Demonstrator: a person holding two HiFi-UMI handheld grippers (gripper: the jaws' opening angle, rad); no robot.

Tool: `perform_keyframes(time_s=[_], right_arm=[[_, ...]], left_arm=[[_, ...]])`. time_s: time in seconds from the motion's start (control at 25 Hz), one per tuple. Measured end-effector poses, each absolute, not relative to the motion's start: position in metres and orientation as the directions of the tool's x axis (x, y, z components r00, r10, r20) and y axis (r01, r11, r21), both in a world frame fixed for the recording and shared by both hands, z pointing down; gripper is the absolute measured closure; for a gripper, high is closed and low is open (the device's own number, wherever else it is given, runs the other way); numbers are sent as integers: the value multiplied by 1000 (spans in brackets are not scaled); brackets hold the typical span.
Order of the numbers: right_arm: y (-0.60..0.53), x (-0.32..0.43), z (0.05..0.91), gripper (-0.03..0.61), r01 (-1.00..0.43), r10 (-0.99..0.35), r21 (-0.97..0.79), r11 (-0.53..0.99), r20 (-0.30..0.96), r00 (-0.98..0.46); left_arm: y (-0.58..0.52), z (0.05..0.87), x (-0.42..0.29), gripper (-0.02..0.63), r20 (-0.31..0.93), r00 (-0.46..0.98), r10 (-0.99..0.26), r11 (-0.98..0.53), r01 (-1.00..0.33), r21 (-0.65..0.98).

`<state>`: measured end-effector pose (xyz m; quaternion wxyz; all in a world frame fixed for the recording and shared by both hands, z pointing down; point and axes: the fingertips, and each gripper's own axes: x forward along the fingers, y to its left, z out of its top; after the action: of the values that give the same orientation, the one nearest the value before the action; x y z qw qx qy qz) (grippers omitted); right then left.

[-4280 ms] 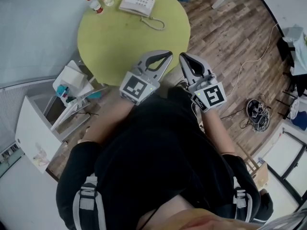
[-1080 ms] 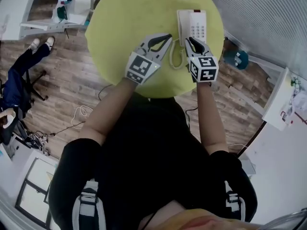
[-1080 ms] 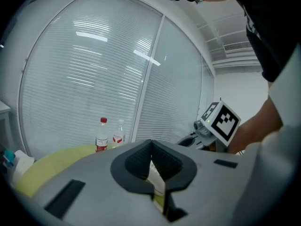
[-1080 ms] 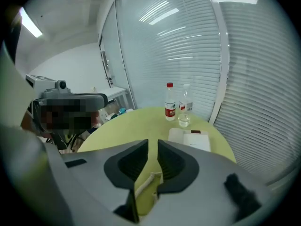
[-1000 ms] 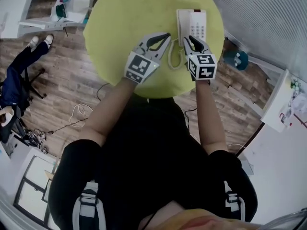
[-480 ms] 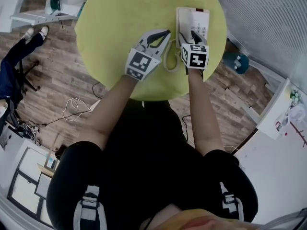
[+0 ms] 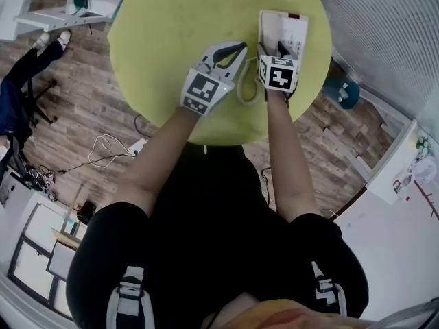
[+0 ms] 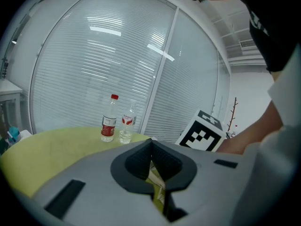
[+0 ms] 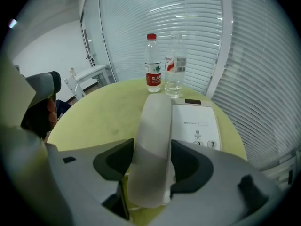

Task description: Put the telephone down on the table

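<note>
A white telephone base (image 7: 293,27) lies near the far right rim of the round yellow-green table (image 7: 171,33). Its handset (image 9: 153,140) lies along the left side of the base (image 9: 195,121), its coiled cord (image 7: 245,91) looping toward me. My right gripper (image 7: 272,46) straddles the near end of the handset; its jaws are opening, the handset stands between them (image 9: 151,166) and the pads do not press on it. My left gripper (image 7: 236,49) hovers over the table just left of the phone, fingertips together, nothing in it (image 8: 151,145).
Two water bottles (image 9: 152,65) (image 9: 175,65) stand at the table's far edge behind the phone. Off the table: a seated person's legs (image 7: 20,88) at left, loose cables (image 7: 103,146) on the wood floor, a teal bin (image 7: 339,88) at right.
My right gripper has moved forward over the phone's near end and its jaws have spread apart around the handset. The left gripper has stayed shut and almost still.
</note>
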<state>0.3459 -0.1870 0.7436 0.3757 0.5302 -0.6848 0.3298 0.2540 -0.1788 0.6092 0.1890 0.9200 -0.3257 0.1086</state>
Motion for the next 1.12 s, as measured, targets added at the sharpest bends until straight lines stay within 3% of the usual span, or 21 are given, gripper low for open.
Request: perform_keyframes(time_s=[1.12], right_arm=[[-174,327,696,359,-990,-476,-102,99,869,-137]], left_arm=[[-174,563,208,603,277,755,-594,-720,-653,236]])
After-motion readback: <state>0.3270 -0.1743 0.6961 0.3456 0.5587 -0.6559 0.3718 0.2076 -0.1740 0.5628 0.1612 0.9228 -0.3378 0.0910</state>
